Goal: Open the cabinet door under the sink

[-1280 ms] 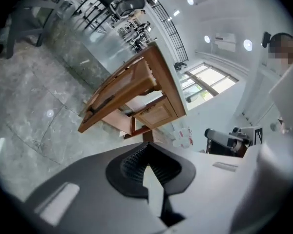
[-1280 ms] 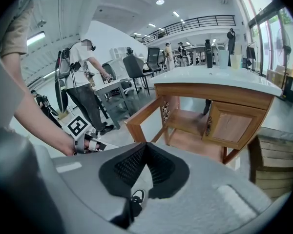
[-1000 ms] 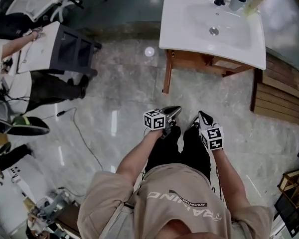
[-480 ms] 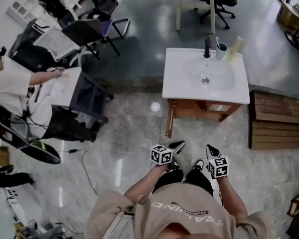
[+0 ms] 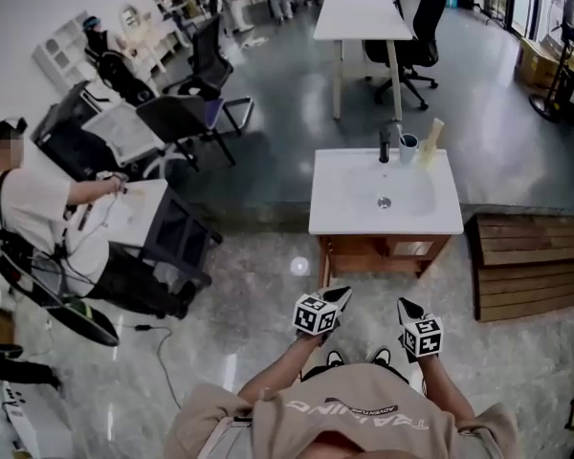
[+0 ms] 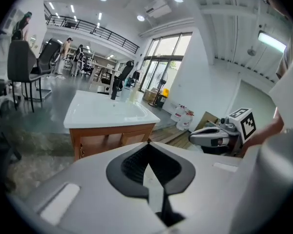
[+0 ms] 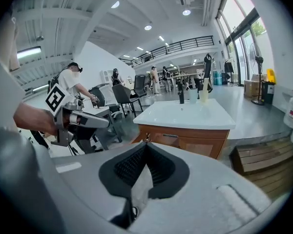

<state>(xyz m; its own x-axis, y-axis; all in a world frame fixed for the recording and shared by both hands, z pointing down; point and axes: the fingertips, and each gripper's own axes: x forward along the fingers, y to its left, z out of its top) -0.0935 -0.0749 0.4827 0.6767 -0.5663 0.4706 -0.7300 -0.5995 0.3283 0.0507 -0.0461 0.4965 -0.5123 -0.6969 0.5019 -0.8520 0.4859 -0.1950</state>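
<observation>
The sink cabinet is a wooden unit under a white basin top, and its doors look closed. I hold both grippers close to my body, a short way in front of it. My left gripper points at the cabinet's left half and is shut with nothing in it. Beside it, my right gripper is shut and empty too. In the left gripper view the jaws meet at the tips, with the cabinet beyond them. The right gripper view shows the jaws closed and the cabinet front ahead.
A black faucet, a cup and a bottle stand at the basin's back. Stacked wooden planks lie to the right of the cabinet. At the left, a person works at a dark cart. Office chairs and a white table stand behind.
The head view has lifted and pulled back, so the sink now sits farther off and more of the room shows. Both grippers stay shut near my body.
</observation>
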